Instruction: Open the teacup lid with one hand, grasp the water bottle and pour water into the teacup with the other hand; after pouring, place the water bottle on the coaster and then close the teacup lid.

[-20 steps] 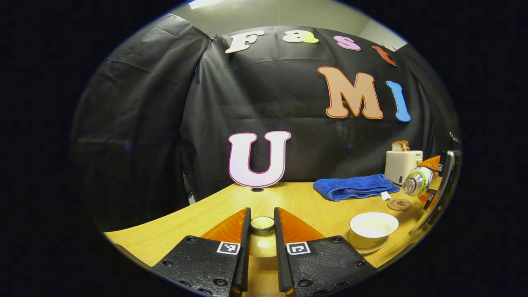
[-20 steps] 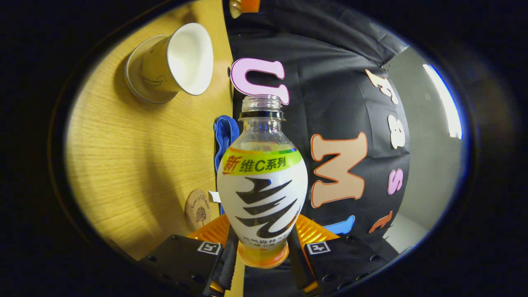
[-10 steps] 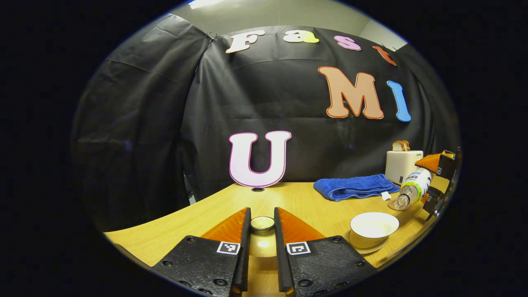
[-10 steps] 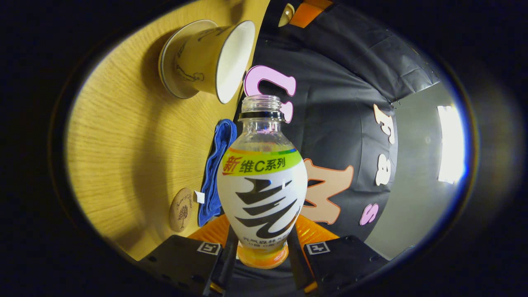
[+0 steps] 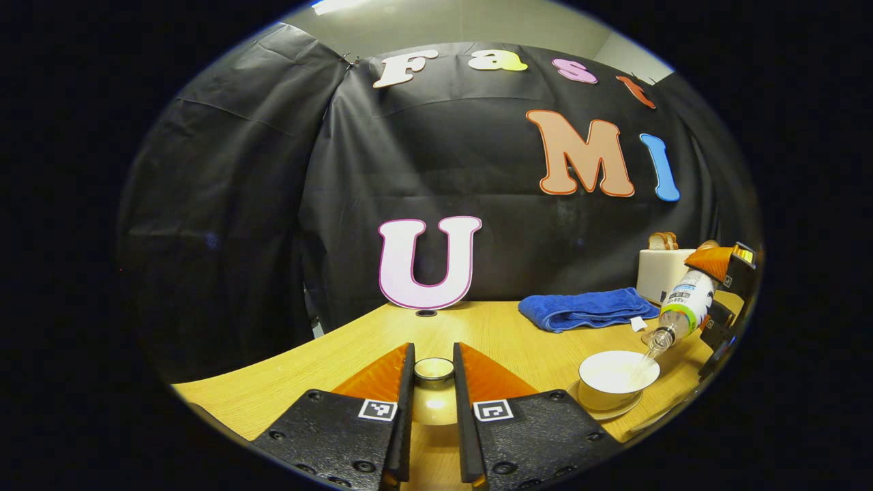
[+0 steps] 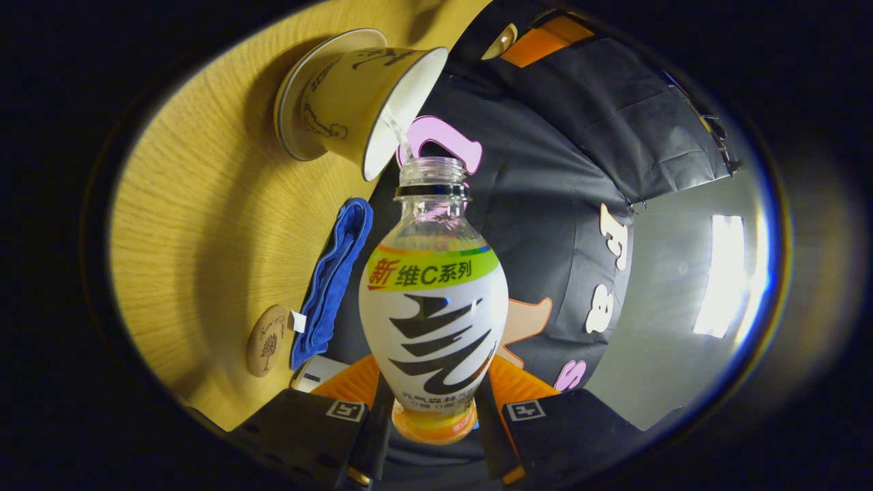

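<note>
**Water runs into the cup**

The cup (image 5: 617, 378) stands lidless on its saucer (image 5: 607, 411) on the table (image 5: 498, 331). Above its rim, the tilted bottle (image 5: 685, 305) pours a thin stream in, clamped by the right gripper (image 6: 433, 419). Left of the cup, the left gripper (image 5: 434, 382) pinches the lid (image 5: 434, 369). Behind the cup lie a towel (image 5: 583, 308) and a toaster (image 5: 658, 273); the coaster (image 6: 267, 340) lies beside the towel.
</note>
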A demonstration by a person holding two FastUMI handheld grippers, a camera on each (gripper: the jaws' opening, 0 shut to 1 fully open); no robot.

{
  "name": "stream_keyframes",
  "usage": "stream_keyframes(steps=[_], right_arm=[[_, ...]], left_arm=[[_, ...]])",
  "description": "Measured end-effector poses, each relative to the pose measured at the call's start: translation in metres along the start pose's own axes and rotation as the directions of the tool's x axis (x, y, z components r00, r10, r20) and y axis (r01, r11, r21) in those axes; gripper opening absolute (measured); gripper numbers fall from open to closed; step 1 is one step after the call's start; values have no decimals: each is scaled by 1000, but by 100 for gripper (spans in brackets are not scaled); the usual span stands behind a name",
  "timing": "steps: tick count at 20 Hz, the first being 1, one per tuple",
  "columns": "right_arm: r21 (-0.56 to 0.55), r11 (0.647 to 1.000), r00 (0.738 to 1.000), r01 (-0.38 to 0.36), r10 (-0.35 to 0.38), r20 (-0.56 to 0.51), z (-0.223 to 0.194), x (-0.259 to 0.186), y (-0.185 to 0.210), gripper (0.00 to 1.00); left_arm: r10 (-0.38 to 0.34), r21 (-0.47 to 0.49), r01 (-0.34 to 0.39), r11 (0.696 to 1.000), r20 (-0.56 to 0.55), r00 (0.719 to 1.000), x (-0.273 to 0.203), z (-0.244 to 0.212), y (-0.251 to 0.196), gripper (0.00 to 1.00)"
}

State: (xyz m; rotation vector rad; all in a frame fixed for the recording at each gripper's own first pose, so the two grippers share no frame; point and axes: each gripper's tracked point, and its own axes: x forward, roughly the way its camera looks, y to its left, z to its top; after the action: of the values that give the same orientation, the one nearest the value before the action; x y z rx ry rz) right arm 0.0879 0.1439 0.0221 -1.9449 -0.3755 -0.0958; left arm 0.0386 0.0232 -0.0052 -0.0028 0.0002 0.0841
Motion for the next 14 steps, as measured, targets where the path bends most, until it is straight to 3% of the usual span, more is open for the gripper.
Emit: stream_keyframes(steps=[9, 14], right_arm=[[-15, 1000, 1000, 9, -9, -9, -1, 1, -4, 60], [147, 986, 996, -81, 84, -15, -5, 3, 11, 62]], left_arm=[[0, 0, 0, 1000, -1, 1000, 0, 0, 0, 26], [0, 0, 0, 1000, -1, 1000, 0, 0, 0, 24]])
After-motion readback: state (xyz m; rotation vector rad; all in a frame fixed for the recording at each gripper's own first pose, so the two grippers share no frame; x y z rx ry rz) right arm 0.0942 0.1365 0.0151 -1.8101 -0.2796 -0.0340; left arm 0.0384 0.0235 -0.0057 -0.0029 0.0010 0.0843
